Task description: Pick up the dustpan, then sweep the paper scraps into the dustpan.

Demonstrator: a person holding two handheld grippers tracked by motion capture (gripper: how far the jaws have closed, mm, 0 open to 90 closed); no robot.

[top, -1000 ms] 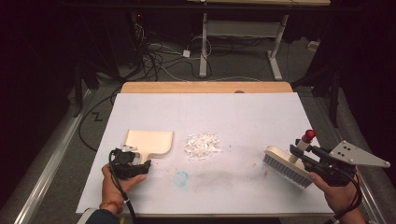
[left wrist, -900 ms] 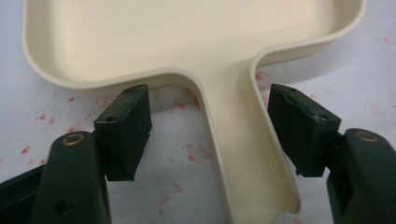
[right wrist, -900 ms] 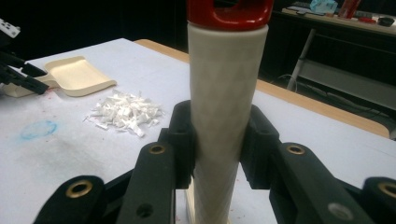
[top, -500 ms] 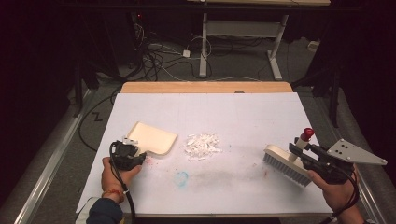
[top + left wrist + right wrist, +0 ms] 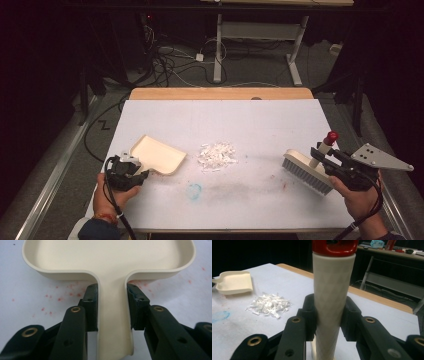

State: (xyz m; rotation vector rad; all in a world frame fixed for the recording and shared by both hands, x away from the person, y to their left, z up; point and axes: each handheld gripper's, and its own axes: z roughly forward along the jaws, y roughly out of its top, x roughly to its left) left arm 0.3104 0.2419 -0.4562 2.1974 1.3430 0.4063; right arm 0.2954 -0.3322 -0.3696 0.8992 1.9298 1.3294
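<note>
Left side of the counter (image 5: 260, 115): the left hand-held gripper (image 5: 131, 169) is clamped on the handle of the cream dustpan (image 5: 159, 154). In the left gripper view both black pads press against the sides of that narrow handle, one on each side, and the pan's tray spreads out beyond the jaws over a white surface flecked with red specks (image 5: 60, 296).

In the high view the dustpan lies flat near the counter's front left, its open mouth turned toward the middle. Just beside that mouth, apart from it, sits a small pile of white paper shreds (image 5: 217, 155), roughly central on the counter. A faint blue smudge (image 5: 194, 189) marks the surface in front of the pile.

Over on the right, the right hand-held gripper (image 5: 325, 157) grips the brush (image 5: 307, 171) by its handle. The right gripper view shows the jaws closed around the pale upright shaft with its red cap (image 5: 334, 246) at the top. The bristles rest down near the counter's right edge, well apart from the shreds.
</note>
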